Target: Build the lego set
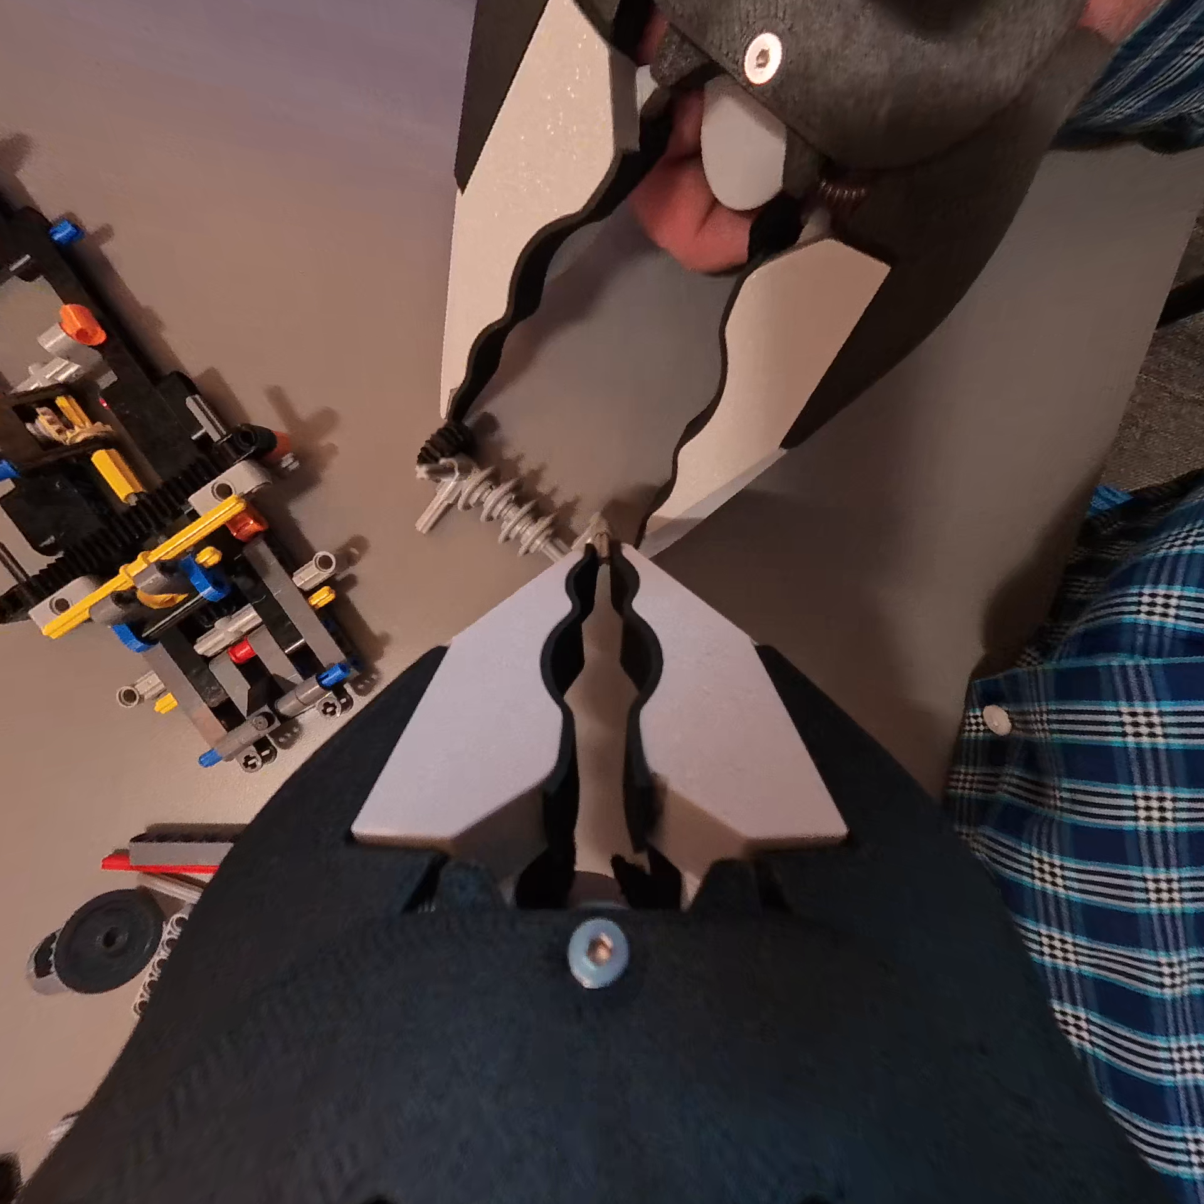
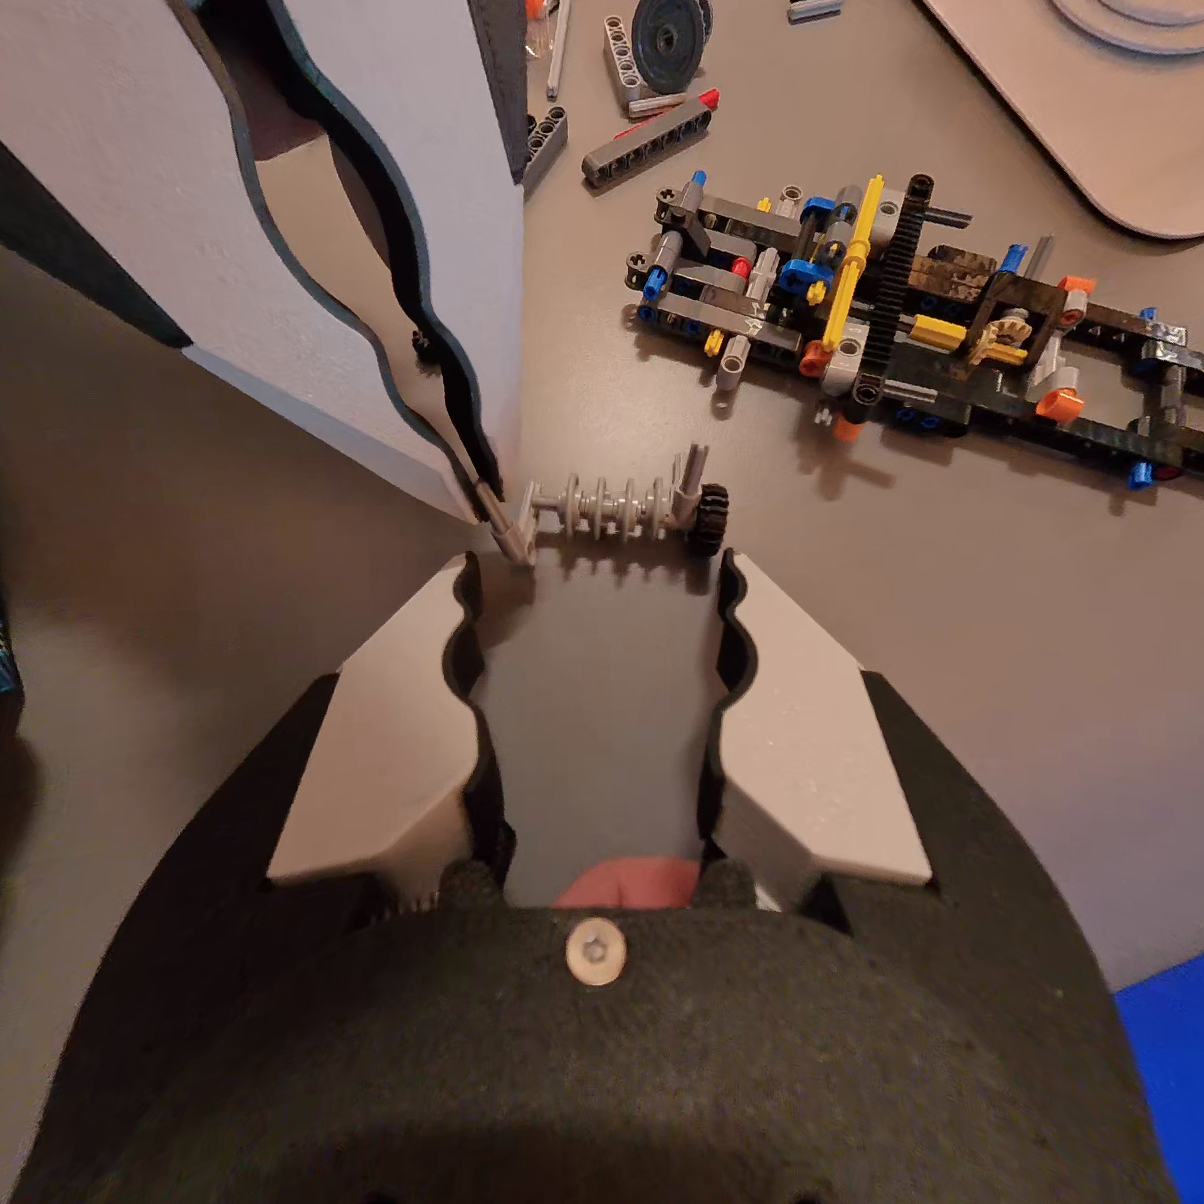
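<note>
In the left wrist view, the left gripper (image 1: pixel 599 554) is pinched on the end pin of a small grey axle assembly (image 1: pixel 501 501) that lies on the table (image 1: pixel 260 195), running away up-left to its black gear (image 1: pixel 446 443). The right gripper (image 1: pixel 554 482) reaches in from above, spread wide around the assembly.

In the right wrist view, the right gripper (image 2: pixel 596 563) stands open, the axle assembly (image 2: pixel 619 508) just beyond its tips. The chassis build (image 2: pixel 879 306) lies well apart, up-right.
</note>
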A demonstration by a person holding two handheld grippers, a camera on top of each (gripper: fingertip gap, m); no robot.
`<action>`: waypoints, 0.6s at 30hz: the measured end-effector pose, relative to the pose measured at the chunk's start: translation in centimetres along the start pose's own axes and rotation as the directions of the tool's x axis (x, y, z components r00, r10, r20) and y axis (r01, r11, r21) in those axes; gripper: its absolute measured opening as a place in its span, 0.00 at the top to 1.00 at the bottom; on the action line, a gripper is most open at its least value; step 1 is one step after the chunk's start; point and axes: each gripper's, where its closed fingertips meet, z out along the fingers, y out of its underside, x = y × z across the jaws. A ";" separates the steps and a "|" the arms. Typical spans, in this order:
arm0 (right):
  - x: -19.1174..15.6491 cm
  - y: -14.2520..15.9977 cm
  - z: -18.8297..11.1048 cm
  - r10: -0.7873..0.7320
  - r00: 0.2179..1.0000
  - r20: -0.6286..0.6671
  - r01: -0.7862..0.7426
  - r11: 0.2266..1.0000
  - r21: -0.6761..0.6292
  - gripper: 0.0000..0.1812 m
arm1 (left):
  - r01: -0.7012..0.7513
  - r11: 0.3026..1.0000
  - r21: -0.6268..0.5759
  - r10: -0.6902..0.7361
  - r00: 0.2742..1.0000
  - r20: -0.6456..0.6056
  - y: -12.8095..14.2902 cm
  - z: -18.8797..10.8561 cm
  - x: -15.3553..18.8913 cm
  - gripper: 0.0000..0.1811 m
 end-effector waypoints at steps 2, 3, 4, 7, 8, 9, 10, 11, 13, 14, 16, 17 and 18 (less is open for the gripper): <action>0.1 0.0 0.0 0.002 1.000 -0.006 -0.002 1.000 0.002 0.60 | -0.004 1.000 -0.005 0.004 1.000 -0.004 0.1 -0.1 0.2 1.00; 0.1 0.0 0.0 0.002 1.000 -0.006 -0.002 1.000 0.001 0.60 | -0.003 1.000 -0.006 0.003 1.000 -0.006 0.2 -0.2 0.2 1.00; 0.0 0.0 0.0 -0.003 1.000 -0.004 0.003 1.000 -0.001 0.60 | -0.002 1.000 -0.009 0.002 1.000 -0.004 0.3 -0.4 0.2 0.99; 0.0 -0.1 0.0 -0.004 1.000 0.000 0.004 1.000 -0.001 0.60 | 0.004 1.000 -0.025 -0.004 1.000 0.006 0.8 -0.7 -0.1 1.00; 0.0 -0.1 0.0 -0.004 1.000 0.000 0.004 1.000 0.000 0.60 | 0.005 0.999 -0.032 -0.004 1.000 0.014 1.0 -0.8 -0.3 1.00; 0.0 0.0 0.0 -0.005 1.000 -0.001 0.005 1.000 -0.001 0.60 | 0.004 0.999 -0.036 -0.004 1.000 0.017 1.1 -0.9 -0.4 0.99; 0.0 0.0 0.1 -0.006 1.000 -0.002 0.006 1.000 -0.002 0.60 | 0.004 0.999 -0.041 -0.004 1.000 0.019 1.2 -1.0 -0.5 0.99; 0.0 -0.1 0.1 -0.006 1.000 -0.004 0.006 1.000 -0.001 0.60 | 0.000 0.999 -0.052 0.001 1.000 0.027 1.3 -1.0 -0.6 1.00; 0.0 -0.1 0.1 -0.008 1.000 -0.007 0.008 1.000 -0.002 0.60 | -0.019 0.996 -0.083 0.024 0.998 0.050 1.6 -0.9 -1.0 1.00; 0.0 -0.1 0.1 -0.010 1.000 -0.008 0.010 1.000 -0.003 0.60 | -0.021 0.996 -0.081 0.024 0.999 0.039 1.5 -0.8 -0.9 1.00; 0.0 0.0 0.1 -0.015 1.000 -0.008 0.015 1.000 -0.007 0.59 | -0.015 0.997 -0.070 0.016 1.000 0.008 1.2 -0.7 -0.5 1.00; 0.0 -0.1 0.2 -0.017 1.000 -0.008 0.017 1.000 -0.007 0.59 | -0.022 0.997 -0.077 0.024 0.999 0.022 1.3 -0.7 -0.8 1.00; -0.1 -0.1 0.2 -0.018 1.000 -0.007 0.018 1.000 -0.007 0.60 | -0.023 0.997 -0.078 0.026 0.999 0.028 1.3 -0.7 -1.0 1.00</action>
